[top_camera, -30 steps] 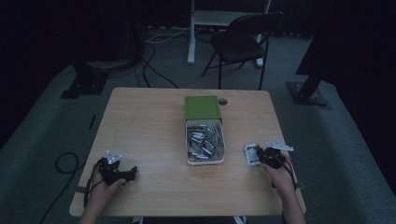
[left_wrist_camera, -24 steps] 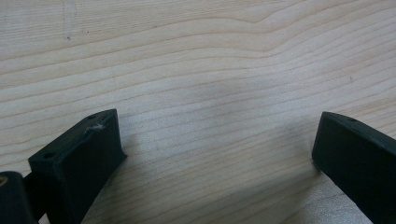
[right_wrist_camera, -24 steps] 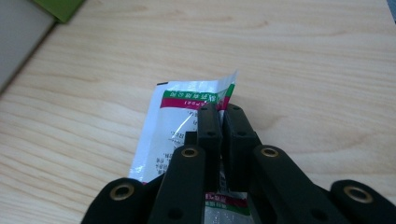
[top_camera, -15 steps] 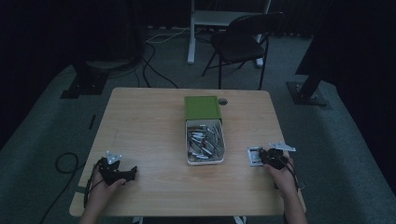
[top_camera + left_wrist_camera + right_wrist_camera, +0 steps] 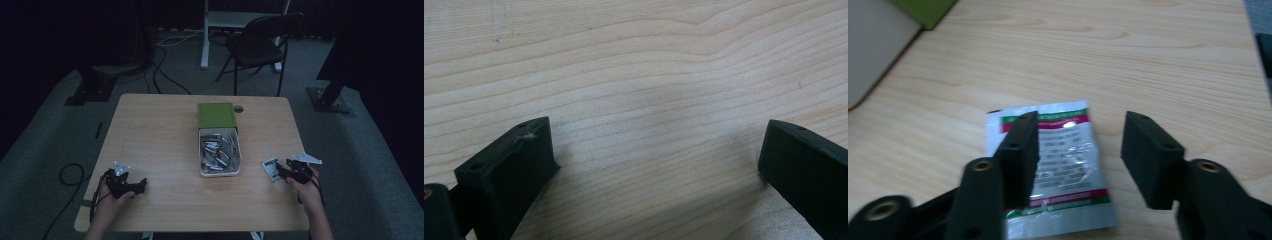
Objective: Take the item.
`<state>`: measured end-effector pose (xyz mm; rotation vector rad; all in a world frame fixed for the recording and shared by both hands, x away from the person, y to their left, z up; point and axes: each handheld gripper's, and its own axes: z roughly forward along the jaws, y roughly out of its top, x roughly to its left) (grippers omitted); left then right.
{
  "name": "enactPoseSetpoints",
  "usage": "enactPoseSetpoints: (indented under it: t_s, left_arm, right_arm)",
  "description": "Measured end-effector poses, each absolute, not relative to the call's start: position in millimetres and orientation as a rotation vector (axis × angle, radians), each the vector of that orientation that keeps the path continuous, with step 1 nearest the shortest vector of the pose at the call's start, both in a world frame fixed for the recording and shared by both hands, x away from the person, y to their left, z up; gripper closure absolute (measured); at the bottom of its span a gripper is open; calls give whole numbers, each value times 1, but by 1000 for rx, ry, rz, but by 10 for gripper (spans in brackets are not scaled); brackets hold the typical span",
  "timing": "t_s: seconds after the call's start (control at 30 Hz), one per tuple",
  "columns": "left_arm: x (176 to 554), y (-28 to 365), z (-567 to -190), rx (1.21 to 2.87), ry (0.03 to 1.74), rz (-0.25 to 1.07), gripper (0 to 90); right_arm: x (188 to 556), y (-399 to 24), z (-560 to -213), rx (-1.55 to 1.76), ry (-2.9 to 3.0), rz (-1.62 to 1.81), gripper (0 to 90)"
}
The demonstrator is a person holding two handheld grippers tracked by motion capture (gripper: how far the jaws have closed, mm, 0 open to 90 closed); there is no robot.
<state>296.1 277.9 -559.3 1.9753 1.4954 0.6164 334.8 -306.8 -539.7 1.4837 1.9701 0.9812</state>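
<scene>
A small silver packet (image 5: pixel 1063 145) with red and green bands lies flat on the wooden table (image 5: pixel 160 135), right of the box. My right gripper (image 5: pixel 1083 125) hovers just over the packet (image 5: pixel 270 168). Its jaws have just been opening and now stand apart; the packet lies under the gap and partly under one jaw, and neither pad presses on it. From above, the right gripper (image 5: pixel 286 171) points left at the packet. My left gripper (image 5: pixel 139 185) rests near the front left edge. In its own view, the left gripper (image 5: pixel 656 132) stands open over bare wood.
A white box (image 5: pixel 220 172) full of several similar packets stands mid-table, with its green lid (image 5: pixel 216 115) just behind it. A black folding chair (image 5: pixel 260 47) and cables on the floor lie beyond the table's far edge.
The right gripper's jaws have parted and the hand has drawn slightly back to the right, leaving the packet flat on the table. The left gripper has stayed put.
</scene>
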Motion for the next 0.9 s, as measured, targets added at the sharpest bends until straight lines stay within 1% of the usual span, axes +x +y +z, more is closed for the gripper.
enactPoseSetpoints:
  t_s: [0.1, 0.23, 0.37, 0.4, 0.53, 0.6, 0.8, 0.9]
  left_arm:
    - [296, 278, -559, 1976, 1495, 616, 22]
    - [296, 278, -559, 1976, 1495, 616, 22]
    - [296, 278, -559, 1978, 1495, 616, 22]
    - [296, 278, -559, 1978, 1495, 616, 22]
    - [296, 278, -559, 1977, 1495, 616, 22]
    - [296, 278, -559, 1978, 1494, 616, 22]
    - [296, 278, -559, 1978, 1495, 616, 22]
    - [296, 278, -559, 1978, 1494, 616, 22]
  right_arm:
    - [331, -302, -537, 1459, 1996, 999, 425]
    - [326, -294, -533, 1407, 2028, 1037, 430]
    - [320, -284, -533, 1350, 2090, 1069, 381]
    - [319, -281, -534, 1330, 2113, 1081, 356]
    - [316, -274, -536, 1296, 2166, 1089, 352]
    - [316, -272, -538, 1278, 2175, 1111, 313]
    - [313, -265, -541, 1205, 2240, 1097, 299]
    - [310, -258, -544, 1149, 2295, 1106, 262]
